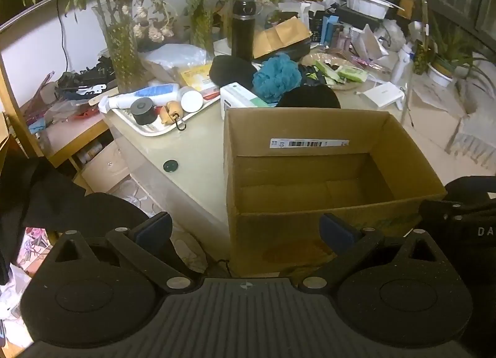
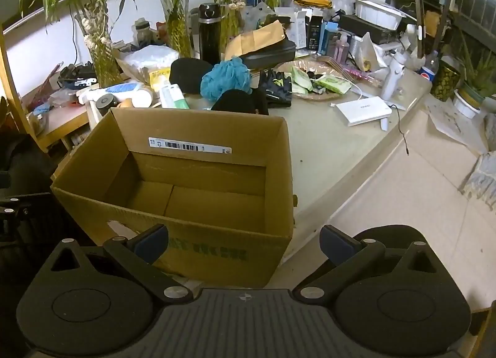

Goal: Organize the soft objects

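Left gripper (image 1: 246, 231): fingers spread wide, nothing between them, tilted down before the near wall of the box.
Right gripper (image 2: 243, 241): fingers spread wide and empty, tilted down at the box's near right corner.
Cardboard box (image 1: 403, 153): open-topped, standing on the counter (image 1: 192, 147) at its near edge; nothing lies inside (a barcode label is stuck on the far inner wall).
Blue mesh sponge (image 1: 276, 77): on the counter just behind the box, between two dark soft things.
Black soft lump, near (image 1: 308, 97): touching the box's far wall from outside.
Black soft lump, far (image 1: 231, 71): left of the sponge, beside a white carton (image 1: 240, 96).
Black gloves (image 2: 277, 86): right of the sponge, at the edge of a woven tray.
Tray (image 1: 148, 131): left of the box, carrying bottles and a jar.
Black flask (image 1: 243, 29): upright behind the sponge.
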`<state>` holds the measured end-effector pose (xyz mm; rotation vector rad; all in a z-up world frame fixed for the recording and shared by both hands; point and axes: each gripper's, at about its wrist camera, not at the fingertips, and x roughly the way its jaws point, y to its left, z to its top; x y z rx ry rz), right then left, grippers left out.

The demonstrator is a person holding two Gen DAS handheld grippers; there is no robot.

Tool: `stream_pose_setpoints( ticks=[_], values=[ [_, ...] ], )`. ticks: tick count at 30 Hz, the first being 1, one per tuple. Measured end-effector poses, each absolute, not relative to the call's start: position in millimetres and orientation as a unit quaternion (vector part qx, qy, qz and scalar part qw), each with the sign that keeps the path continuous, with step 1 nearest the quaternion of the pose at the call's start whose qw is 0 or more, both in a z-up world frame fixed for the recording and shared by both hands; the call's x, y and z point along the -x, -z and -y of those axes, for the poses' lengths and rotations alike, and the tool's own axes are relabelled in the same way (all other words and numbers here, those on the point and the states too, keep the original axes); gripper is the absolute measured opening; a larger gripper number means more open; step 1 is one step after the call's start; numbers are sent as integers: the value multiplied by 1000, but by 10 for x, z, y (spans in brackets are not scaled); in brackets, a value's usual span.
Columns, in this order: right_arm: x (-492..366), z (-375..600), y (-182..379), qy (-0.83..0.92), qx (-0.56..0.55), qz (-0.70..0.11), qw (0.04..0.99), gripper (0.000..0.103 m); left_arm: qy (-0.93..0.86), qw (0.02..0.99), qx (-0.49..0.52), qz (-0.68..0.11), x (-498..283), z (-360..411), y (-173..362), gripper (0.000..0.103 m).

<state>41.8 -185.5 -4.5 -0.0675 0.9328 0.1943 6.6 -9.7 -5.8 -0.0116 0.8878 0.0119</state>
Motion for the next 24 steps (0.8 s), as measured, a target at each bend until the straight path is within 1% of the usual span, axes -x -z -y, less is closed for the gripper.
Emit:
stream_pose_setpoints(
  ticks=[13,24],
  values=[
    [-496,1918,25,-99,71,-441,889,103,-2,908,15,-418,-184,252,6,103],
    [-585,2006,32,-107,43,-452,884,103,6,911,11,-413,-141,201,-62,103]
  ],
)
